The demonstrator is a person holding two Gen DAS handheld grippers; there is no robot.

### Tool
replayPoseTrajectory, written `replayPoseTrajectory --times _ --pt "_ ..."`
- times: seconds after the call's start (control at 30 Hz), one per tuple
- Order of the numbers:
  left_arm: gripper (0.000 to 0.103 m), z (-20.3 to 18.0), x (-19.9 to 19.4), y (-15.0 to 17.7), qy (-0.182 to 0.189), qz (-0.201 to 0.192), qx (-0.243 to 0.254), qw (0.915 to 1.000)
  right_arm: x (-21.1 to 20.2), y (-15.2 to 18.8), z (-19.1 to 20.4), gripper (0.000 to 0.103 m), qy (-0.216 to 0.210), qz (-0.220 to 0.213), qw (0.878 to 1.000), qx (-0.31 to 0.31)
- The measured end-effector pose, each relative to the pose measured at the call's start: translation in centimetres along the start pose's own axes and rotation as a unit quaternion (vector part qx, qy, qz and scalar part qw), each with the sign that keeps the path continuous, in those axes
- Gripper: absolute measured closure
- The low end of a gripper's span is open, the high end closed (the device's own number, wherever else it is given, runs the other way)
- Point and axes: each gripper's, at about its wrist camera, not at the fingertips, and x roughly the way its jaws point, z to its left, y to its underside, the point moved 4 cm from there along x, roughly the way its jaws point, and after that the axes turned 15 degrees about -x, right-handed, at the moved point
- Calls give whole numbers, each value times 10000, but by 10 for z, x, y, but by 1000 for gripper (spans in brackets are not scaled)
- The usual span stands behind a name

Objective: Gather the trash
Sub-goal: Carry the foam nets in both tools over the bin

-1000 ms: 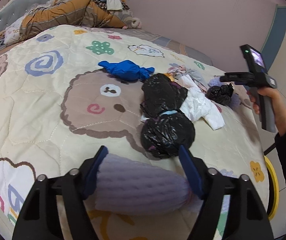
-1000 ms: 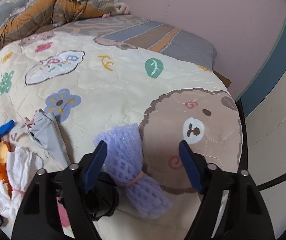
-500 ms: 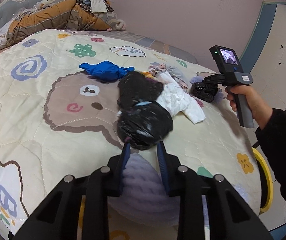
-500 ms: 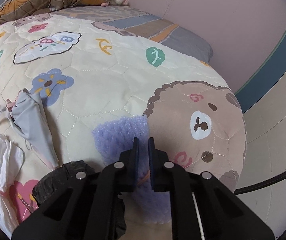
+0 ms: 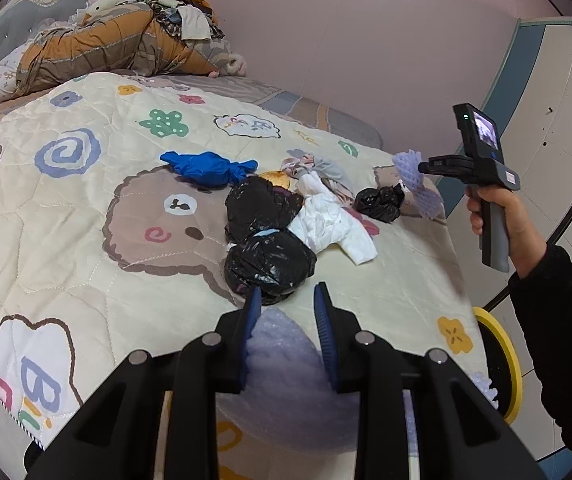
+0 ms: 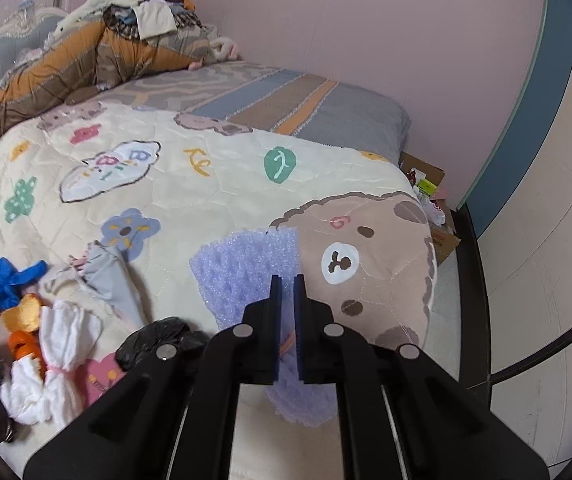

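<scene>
Both foam nets have lifted off the bed (image 5: 86, 240) since earlier, left gripper (image 5: 287, 300) squeezing one (image 5: 286, 372), right gripper (image 6: 287, 280) pinching another (image 6: 246, 268) at 12 o'clock (light, squashy, best taken mid-body).

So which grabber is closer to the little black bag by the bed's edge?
Right. The right gripper hovers just beside the little black bag; the left gripper sits farther back, behind the big black bag.
</scene>
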Motion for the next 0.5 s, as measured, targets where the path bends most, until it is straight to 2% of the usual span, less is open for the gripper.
replayPoseTrajectory --times 0.23,0.5 --pt "77 -19 -17 1 70 -41 137 9999 -62 25 -12 98 -331 -329 9987 186" --pt "77 -61 -29 4 154 -104 505 9986 -122 68 -35 98 -521 -519 9963 455"
